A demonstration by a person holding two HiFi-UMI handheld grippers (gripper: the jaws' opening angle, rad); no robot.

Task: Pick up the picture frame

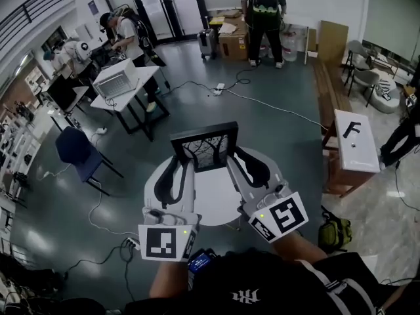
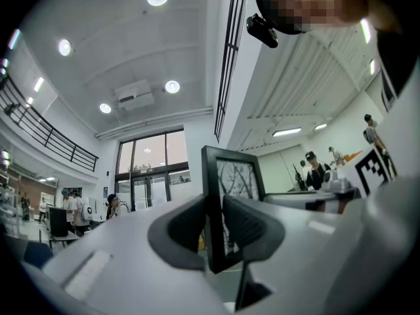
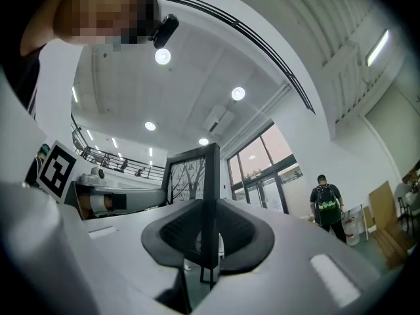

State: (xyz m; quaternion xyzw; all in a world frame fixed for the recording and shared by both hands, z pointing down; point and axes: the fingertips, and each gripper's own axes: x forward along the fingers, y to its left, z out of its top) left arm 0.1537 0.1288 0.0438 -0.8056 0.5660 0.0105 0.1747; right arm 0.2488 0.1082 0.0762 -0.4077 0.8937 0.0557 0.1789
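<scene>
One picture frame, its side edges hidden inside the jaws, was clenched by left gripper and right gripper.

My left gripper and right gripper are white, jaws padded black. Each bears a square-marker cube. My top is black.

The black rectangular picture frame, showing bare branches, stood upright over the round white surface, side edges pinched by the left tongs and right tongs.

Small round white table on grey floor; picture frame prob. off it.
</scene>
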